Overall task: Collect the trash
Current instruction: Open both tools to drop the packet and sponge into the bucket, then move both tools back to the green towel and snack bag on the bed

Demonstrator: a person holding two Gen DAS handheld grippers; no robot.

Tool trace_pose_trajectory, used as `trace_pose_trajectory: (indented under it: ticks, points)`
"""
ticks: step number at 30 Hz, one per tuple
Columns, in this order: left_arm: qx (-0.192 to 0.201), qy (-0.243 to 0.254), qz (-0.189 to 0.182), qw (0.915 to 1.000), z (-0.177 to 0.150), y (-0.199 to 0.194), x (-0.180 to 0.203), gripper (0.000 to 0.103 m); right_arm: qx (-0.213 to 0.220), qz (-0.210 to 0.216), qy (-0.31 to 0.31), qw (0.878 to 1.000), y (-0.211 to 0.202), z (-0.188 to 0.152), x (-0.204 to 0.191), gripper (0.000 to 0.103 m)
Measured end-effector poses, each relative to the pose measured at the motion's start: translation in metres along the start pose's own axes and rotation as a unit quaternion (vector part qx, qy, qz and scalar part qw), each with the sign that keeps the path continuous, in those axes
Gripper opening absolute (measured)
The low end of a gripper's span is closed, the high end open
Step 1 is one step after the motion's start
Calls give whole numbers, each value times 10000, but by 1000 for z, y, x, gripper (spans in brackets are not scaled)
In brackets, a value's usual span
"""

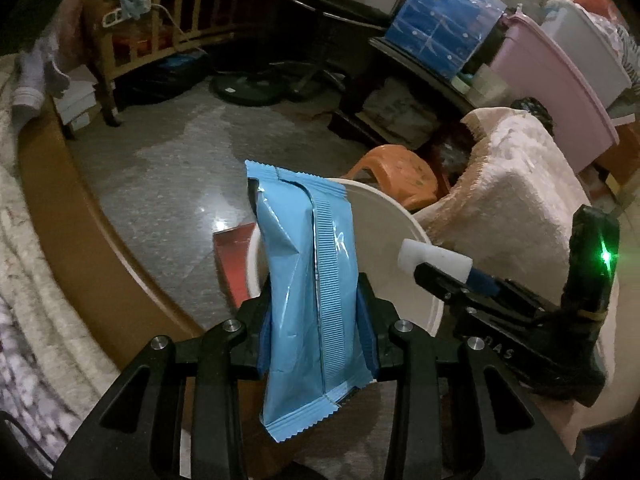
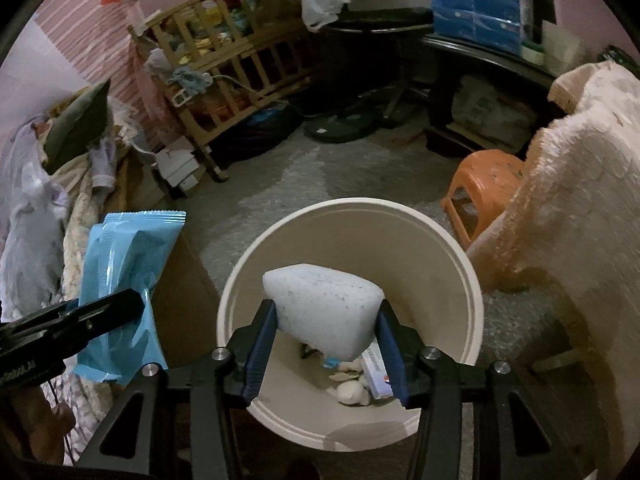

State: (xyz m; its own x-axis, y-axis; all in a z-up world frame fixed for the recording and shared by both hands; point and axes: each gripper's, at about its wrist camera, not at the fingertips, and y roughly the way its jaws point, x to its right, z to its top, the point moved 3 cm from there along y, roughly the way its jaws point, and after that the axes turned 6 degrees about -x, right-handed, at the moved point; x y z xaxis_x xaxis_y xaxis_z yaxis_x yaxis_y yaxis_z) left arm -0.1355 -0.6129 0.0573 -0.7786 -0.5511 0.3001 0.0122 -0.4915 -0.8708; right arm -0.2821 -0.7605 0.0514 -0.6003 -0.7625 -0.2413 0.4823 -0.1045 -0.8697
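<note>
A round cream plastic bin (image 2: 460, 280) stands on a grey speckled floor (image 2: 360, 176), seen from above in the right wrist view. At its bottom lie a few crumpled pale scraps (image 2: 352, 392) and a small white printed box (image 2: 378, 372); a dark sliver beside them is too small to identify. Much of the bin's floor is hidden behind what the right gripper (image 2: 326, 334) carries.

That gripper's blue-padded jaws are clamped on a white wedge-shaped foam block (image 2: 322, 312), speckled with grey, held directly above the bin's opening. In the left wrist view only one end of the block (image 1: 434, 258) shows past the gripper.

The left gripper (image 1: 316, 332) is clenched on a light blue crinkled plastic wrapper (image 1: 308, 292) with serrated ends, gripped near its middle and standing roughly upright. It hangs at the bin's left rim, partly covering the rim (image 1: 384, 216) in its own view; whether it is over the opening or just outside cannot be told. The right wrist view places the wrapper (image 2: 124, 288) left of the bin.

Beside the bin on the right stands something draped in a fuzzy peach blanket (image 2: 568, 208), with an orange plastic stool (image 2: 484, 188) behind. A flat red object (image 1: 232, 256) by the bin is cut off by the wrapper.
</note>
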Motion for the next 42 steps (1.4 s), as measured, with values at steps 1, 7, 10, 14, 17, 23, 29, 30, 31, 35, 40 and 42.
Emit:
trace_pose_trajectory:
  ticks: [1,7,10,14,17,23,29,30,31,35,40,42]
  points:
    - [3,-30,-50,10000,1,1,0,34,7,-42,21,10000,0,1,3,50]
    - [102,-143,-358,9992,3,0,-1,61,77,-248,148,9996,0,3,8,64]
    - [99,-203,-312,9993,3,-3,-6,61,67,-256,172,9995,1,3,7,64]
    - [129,-316,-192,9992,-2,-13,-19,61,0,-216,161,9996,3,1,1,64]
    - [227,-419,77,9988,-8,-25,-33,61,-52,-155,64,9998,5,-2,-9,64]
    - [477,-616,767,9940,-29,-56,-76,61,-139,118,-143,9997,9,-6,-44,64]
    - [662,-1094,1233,9841,-61,-89,-134,61,-126,445,-814,9956,5,-11,-112,64]
    - [676,-1179,1293,9822,-67,-94,-144,61,-135,524,-948,9940,5,-13,-126,64]
    - [688,-1297,1357,9798,-74,-100,-157,61,-136,574,-1054,9927,5,-13,-137,64]
    - [697,-1683,1700,9685,-104,-125,-203,61,-191,818,-1583,9838,7,-22,-191,64]
    - [693,-2228,1954,9526,-140,-153,-260,61,-372,1194,-2002,9717,17,-35,-253,64]
    - [722,-2475,2104,9430,-157,-168,-287,61,-470,1325,-2207,9652,24,-42,-279,64]
